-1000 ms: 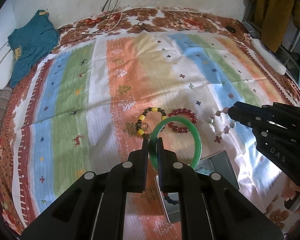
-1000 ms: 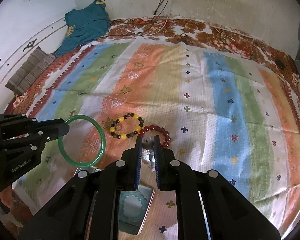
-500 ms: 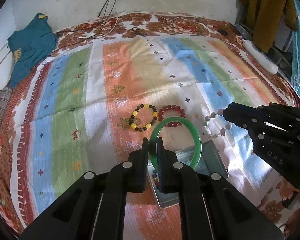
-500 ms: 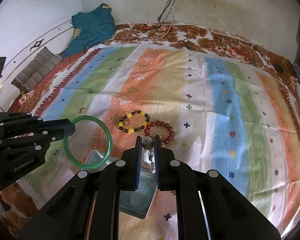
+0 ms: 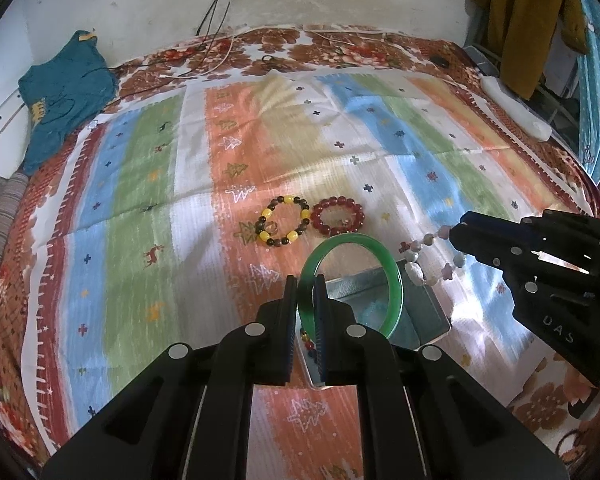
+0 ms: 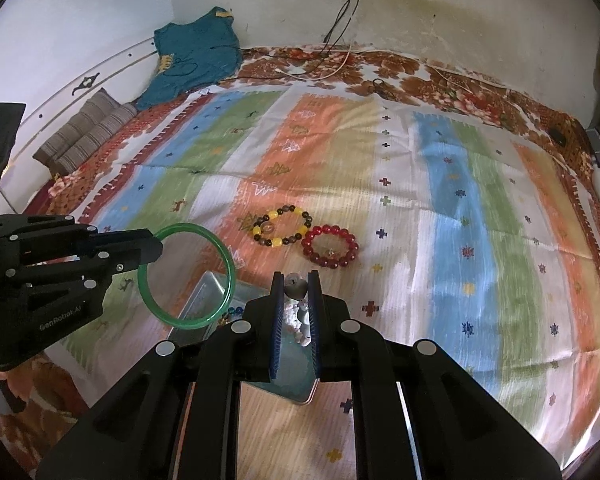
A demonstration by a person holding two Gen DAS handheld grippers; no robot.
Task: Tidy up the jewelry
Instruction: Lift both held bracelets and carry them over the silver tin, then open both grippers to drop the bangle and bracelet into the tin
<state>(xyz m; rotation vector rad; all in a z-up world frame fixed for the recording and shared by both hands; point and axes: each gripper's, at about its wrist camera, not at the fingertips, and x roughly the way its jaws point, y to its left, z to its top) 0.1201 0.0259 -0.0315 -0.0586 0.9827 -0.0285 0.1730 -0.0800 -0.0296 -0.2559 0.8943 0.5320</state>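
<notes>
In the left wrist view, the left gripper is closed narrow on the green bangle, pinching only its near edge, so the ring stands out in front of the fingers and hangs above the metal tray just ahead. A thin grip on a smooth, hard ring may slip or swing; if it is let go too high it could hit the tray rim, bounce, and roll away over the bed cover. To the right of this gripper, the right gripper carries the pale bead bracelet, which dangles close to the bangle. The two pieces could knock or tangle if both go down together. Farther ahead, the yellow-and-dark bead bracelet and the red bead bracelet lie on the bed cover, not yet put away.

In the right wrist view, the right gripper is closed on one bead of the pale bead bracelet, and the rest hangs down between the fingers over the metal tray. The string may catch on a finger when released. To the left, the left gripper holds the green bangle near the tray edge. The tray sits on soft bedding, so a push could tip it.
</notes>
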